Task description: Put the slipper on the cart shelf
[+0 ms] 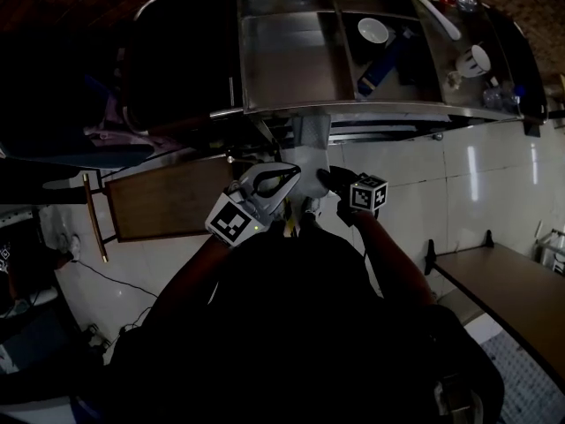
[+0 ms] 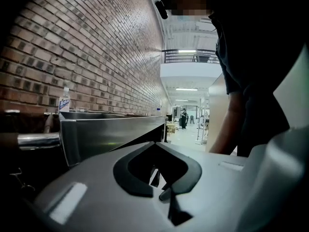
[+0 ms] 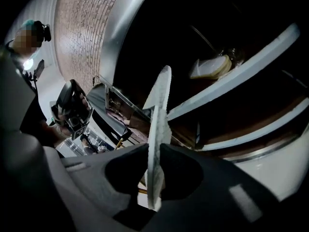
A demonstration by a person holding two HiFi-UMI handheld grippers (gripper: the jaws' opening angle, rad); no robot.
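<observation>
The white slipper (image 3: 157,144) stands edge-on between the jaws of my right gripper (image 3: 155,151), which is shut on it, toe end up towards the cart's dark lower shelf (image 3: 231,62). In the head view the slipper (image 1: 311,148) hangs just below the steel cart's front rim (image 1: 291,106), with the right gripper (image 1: 323,177) behind it. My left gripper (image 1: 294,174) sits close beside it on the left. Its tips (image 2: 155,145) meet with nothing between them, and the steel cart's side (image 2: 111,134) lies ahead of it. The left gripper (image 3: 72,111) also shows in the right gripper view.
The cart's upper shelf holds a white bowl (image 1: 372,30), a cup (image 1: 477,58) and glasses. A bottle (image 2: 64,100) stands by the brick wall. A brown board (image 1: 168,197) lies on the tiled floor at left and a wooden bench (image 1: 503,281) at right. A pale object (image 3: 210,67) sits inside the cart.
</observation>
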